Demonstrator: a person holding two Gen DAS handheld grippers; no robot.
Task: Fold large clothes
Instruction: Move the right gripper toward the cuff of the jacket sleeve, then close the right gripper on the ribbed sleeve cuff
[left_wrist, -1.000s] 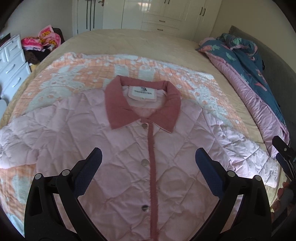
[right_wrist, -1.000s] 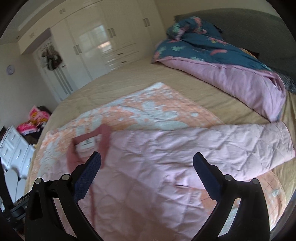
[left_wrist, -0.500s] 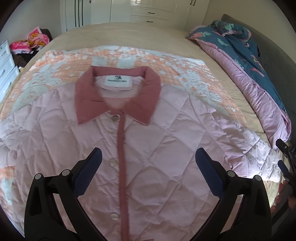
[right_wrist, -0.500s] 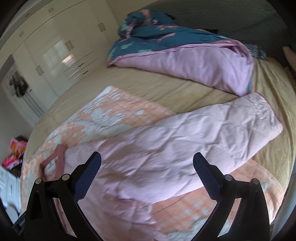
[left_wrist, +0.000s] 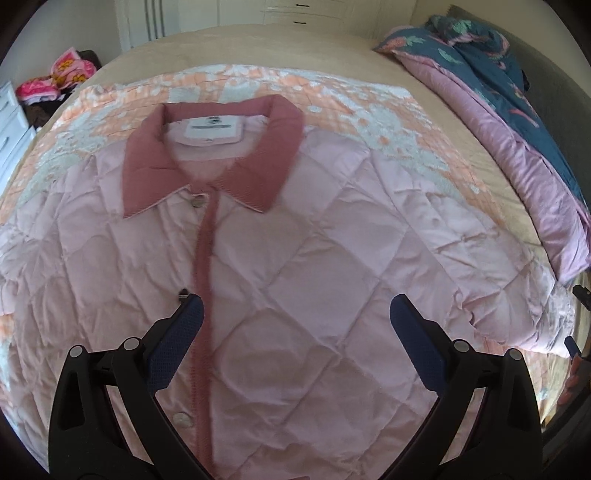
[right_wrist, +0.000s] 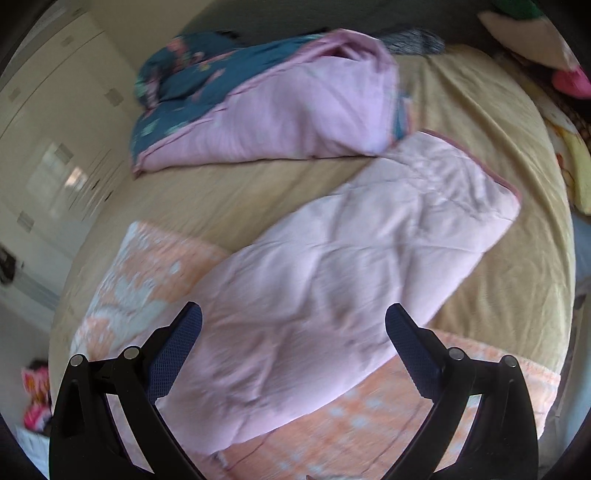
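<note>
Jaws spread and empty on both, the right gripper (right_wrist: 293, 321) has swung out over the pink jacket's (left_wrist: 295, 295) sleeve (right_wrist: 369, 258) on the bed (right_wrist: 498, 122), the left gripper (left_wrist: 295, 314) lower over its chest, likely readying a sleeve fold.

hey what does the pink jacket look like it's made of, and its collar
The pink jacket looks like smooth, slightly shiny padded fabric, probably a synthetic: diamond quilting and soft puffy creases show. Its collar is darker, matte and finely ribbed, possibly corduroy.

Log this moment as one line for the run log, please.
phase: pre-fold | pink quilted jacket: flat, buttoned | left tongs: open above front | right tongs: open above sleeve
</note>
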